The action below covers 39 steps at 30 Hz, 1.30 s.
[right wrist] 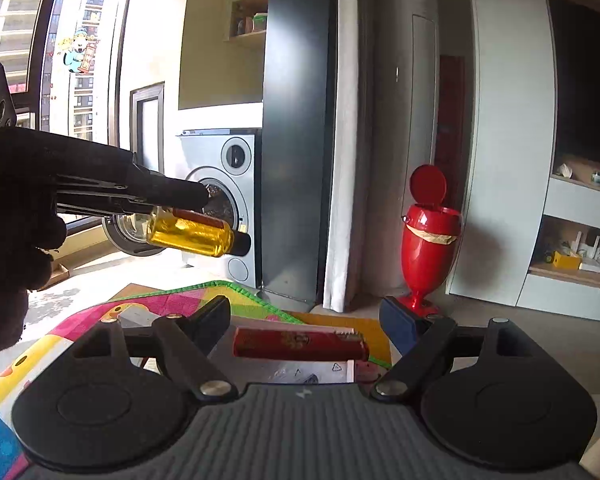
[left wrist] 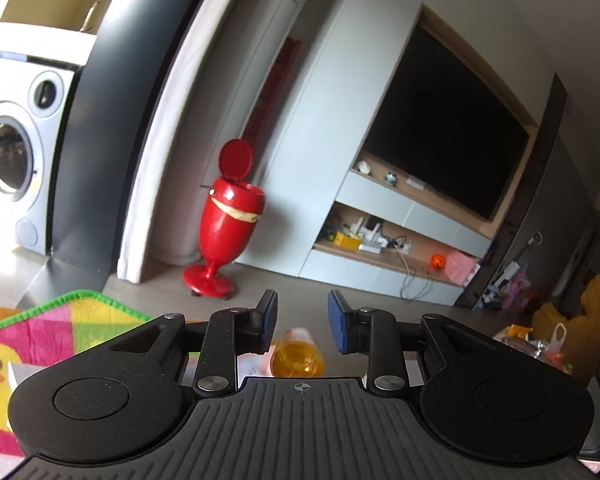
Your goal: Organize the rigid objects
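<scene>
A grey floor (left wrist: 340, 292) runs back to pale cabinet walls (left wrist: 324, 120). At two o'clock in the left wrist view a large dark television (left wrist: 452, 128) sits in a wood-trimmed recess, with open shelves (left wrist: 380, 240) of small clutter and cables below it at three o'clock. A red pedestal bin (left wrist: 228, 220) with its lid tipped up stands near centre, just beside a white curtain (left wrist: 160, 160). At nine o'clock a front-loading washing machine (left wrist: 16, 152) sits under a white counter. In the right wrist view a tall window (right wrist: 60, 40) at ten o'clock lets in bright daylight and shows apartment blocks outside. A colourful play mat (left wrist: 60, 320) covers the floor at eight o'clock.
</scene>
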Each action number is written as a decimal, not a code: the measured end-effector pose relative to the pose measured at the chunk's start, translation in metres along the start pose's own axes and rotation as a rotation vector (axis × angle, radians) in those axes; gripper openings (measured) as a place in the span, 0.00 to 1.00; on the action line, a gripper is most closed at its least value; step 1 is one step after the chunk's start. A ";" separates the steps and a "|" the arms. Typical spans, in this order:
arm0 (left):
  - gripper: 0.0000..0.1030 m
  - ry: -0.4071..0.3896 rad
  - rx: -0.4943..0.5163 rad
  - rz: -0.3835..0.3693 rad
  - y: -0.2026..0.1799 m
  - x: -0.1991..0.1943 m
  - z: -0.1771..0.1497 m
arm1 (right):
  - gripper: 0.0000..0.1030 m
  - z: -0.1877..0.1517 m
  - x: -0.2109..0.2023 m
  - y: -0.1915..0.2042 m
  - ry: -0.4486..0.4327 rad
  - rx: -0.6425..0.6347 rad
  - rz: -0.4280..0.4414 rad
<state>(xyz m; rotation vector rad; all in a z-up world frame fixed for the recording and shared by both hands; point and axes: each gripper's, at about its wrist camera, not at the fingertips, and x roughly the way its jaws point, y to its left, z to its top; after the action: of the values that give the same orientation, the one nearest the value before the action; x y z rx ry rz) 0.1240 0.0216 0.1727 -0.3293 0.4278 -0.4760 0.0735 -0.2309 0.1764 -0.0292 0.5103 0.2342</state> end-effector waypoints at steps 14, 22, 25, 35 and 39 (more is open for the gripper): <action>0.29 0.186 -0.134 0.441 0.122 -0.025 -0.073 | 0.80 -0.106 -0.010 0.042 0.188 -0.192 0.018; 0.30 0.180 -0.192 0.421 0.134 -0.006 -0.087 | 0.80 -0.112 -0.001 0.061 0.213 -0.167 0.087; 0.30 0.154 -0.194 0.465 0.136 0.011 -0.087 | 0.80 -0.114 -0.001 0.064 0.225 -0.157 0.101; 0.33 0.287 -0.137 0.514 0.137 0.069 -0.095 | 0.80 -0.129 0.004 0.075 0.281 -0.158 0.128; 0.30 0.312 -0.067 0.480 0.126 0.058 -0.105 | 0.80 -0.130 0.005 0.074 0.292 -0.145 0.129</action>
<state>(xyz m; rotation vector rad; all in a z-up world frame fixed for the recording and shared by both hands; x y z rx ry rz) 0.1680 0.0768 0.0142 -0.2060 0.8038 -0.0407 -0.0014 -0.1693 0.0625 -0.1745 0.7866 0.3958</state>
